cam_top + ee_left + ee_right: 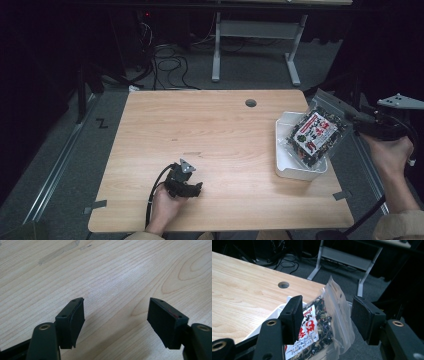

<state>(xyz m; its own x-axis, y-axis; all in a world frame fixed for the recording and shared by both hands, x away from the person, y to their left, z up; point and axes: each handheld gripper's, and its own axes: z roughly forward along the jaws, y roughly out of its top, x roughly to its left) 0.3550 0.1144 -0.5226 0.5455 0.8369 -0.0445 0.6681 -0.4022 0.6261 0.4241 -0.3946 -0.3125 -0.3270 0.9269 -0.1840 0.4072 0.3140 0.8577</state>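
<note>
Step in hand: release. My right tongs (325,317) spread wide, pads clear of clear plastic bag of dark dried food with red-white label (314,134), lying tilted across white rectangular tray (283,145) at counter (210,135) edge. Left tongs (116,320) spread, empty. Next: withdraw right tongs without snagging bag.

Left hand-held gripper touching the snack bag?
Apart. High view: left hand-held gripper rests near the table's front edge, bare wood between it and the snack bag in the white tray.
</note>
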